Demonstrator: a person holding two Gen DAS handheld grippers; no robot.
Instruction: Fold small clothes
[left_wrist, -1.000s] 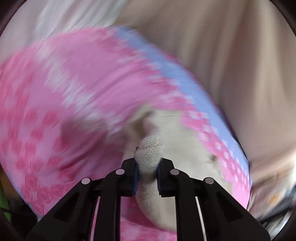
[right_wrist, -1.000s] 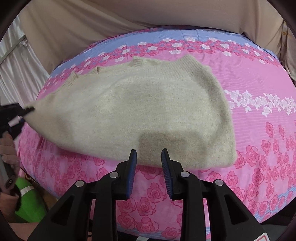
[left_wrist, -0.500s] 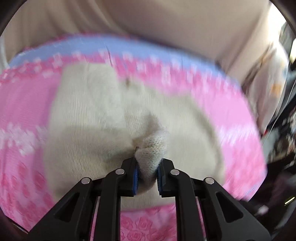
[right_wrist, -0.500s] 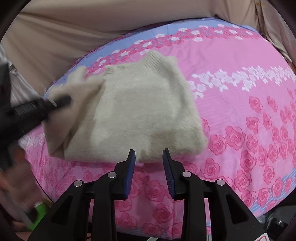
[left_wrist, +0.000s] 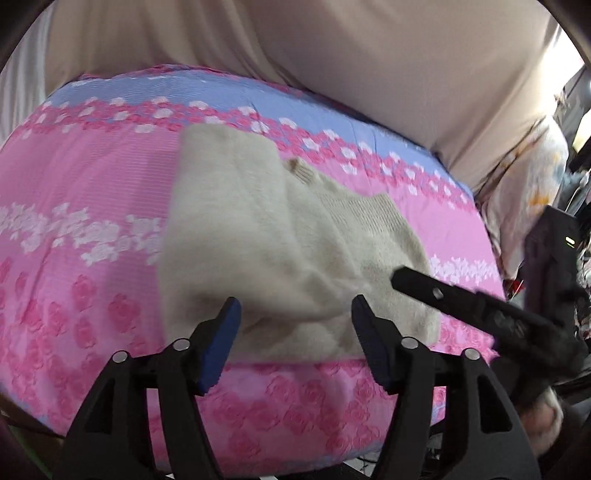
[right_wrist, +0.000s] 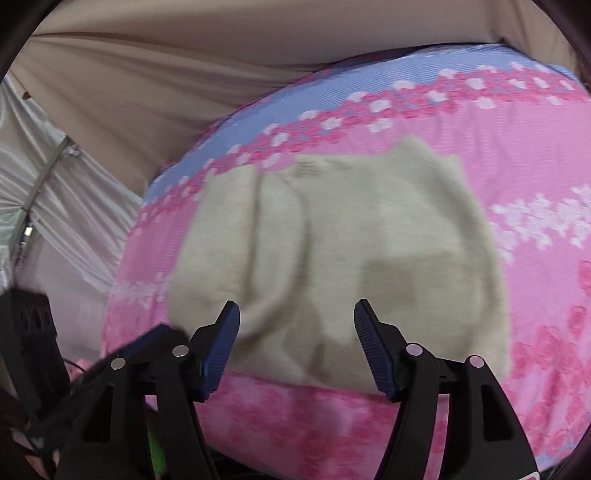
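Pink bedspread: quilted cover with printed roses, a band of white flowers across the middle and a lavender-blue strip along the far edge. It bulges like a cushion in both fisheye views and takes up most of the frame.
Backdrop cloth: plain beige fabric hanging in soft folds behind the bed.
Sweater: cream fuzzy knit, lying on the bedspread near its front edge, folded into a rough rectangle. You can see a smoother ribbed patch on the right side in the left wrist view, and a little tan tab at the far end. Long axis runs front to back, away from both cameras, with the ribbed collar end pointing at the blue strip. In the right wrist view a folded flap overlaps the left part, with a clear crease line.
Left gripper: jaws spread wide, nothing between them, blue ribbed pads hovering just over the near edge of the sweater. Aimed forward and slightly down.
Right gripper: same deal, spread wide and empty, just above the sweater's front hem. In the left wrist view it pokes in from the right as a blurry black bar, tip over the sweater's right edge.
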